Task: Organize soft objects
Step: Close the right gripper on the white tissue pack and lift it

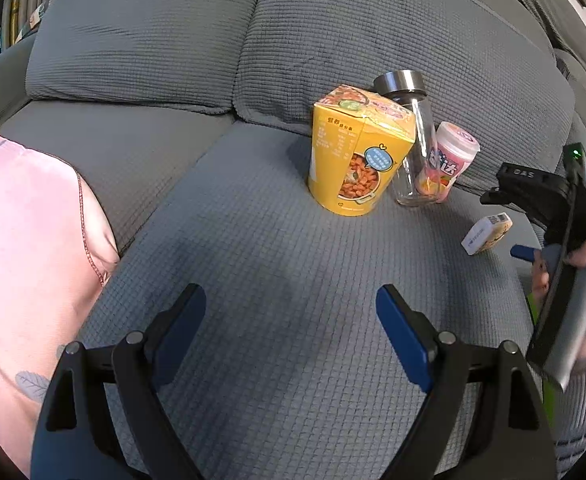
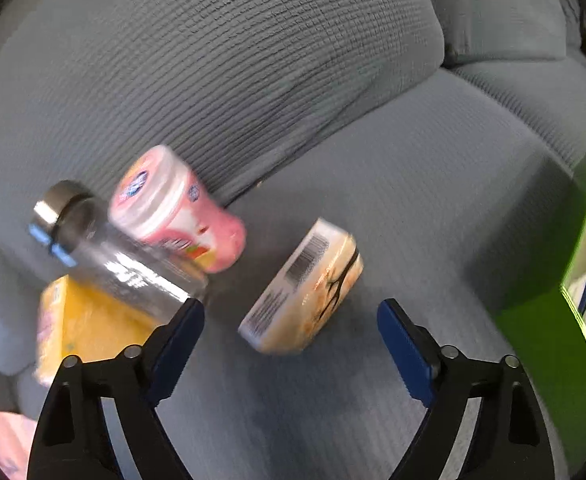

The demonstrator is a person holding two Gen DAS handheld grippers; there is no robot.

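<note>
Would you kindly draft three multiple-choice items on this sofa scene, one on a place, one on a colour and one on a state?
1. Where does the glass bottle stand?
A. between the yellow carton and the pink tub
B. on top of the pink cushion
C. alone on the left seat

2. What colour is the bottle's cap?
A. red
B. silver
C. green

3. How does the small cream packet lie?
A. clamped in the right tool
C. standing inside the bottle
B. loose on the seat, ahead of the right tool's open jaws

Answers: 1 A, the bottle sits with the yellow carton on one side and the pink tub on the other. 2 B, the cap is brushed metal. 3 B, the right tool has blue pads spread wide and touching nothing.
</note>
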